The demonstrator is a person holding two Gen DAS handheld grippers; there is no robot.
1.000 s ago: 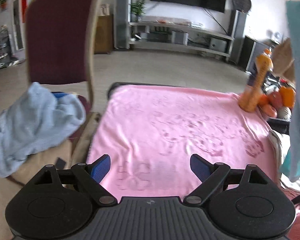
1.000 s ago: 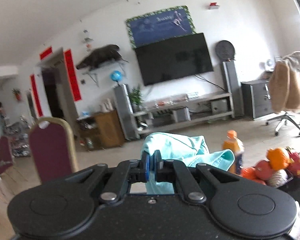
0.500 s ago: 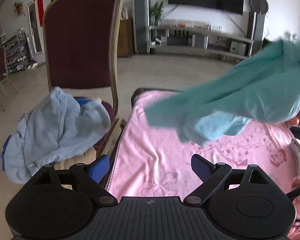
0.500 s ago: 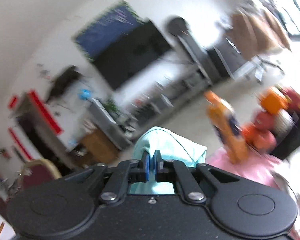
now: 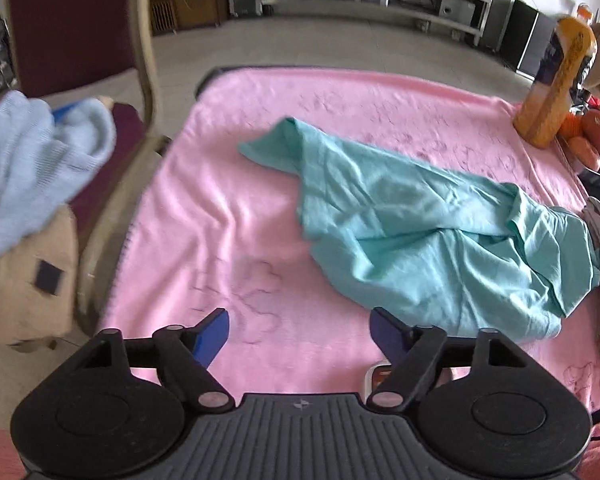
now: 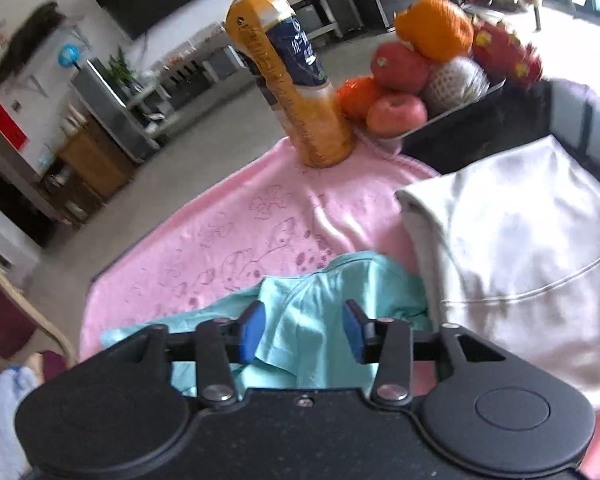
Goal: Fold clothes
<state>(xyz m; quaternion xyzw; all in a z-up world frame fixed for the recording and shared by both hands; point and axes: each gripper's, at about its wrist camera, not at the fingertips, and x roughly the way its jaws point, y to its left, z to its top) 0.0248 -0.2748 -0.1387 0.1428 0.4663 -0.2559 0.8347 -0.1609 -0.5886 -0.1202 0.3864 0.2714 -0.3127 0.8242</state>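
The teal shirt (image 5: 432, 232) lies crumpled on the pink blanket (image 5: 228, 184) over the tabletop; the right tongs (image 6: 303, 330) are opening with shirt cloth between the pads (not pinched); the left tongs (image 5: 298, 334), closing, hold nothing.

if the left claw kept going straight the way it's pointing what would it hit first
Most likely the bare pink blanket, just ahead of the left claw, whose jaws are closing with nothing between them. The teal garment lies off to the right of that line, though depth is hard to judge here.
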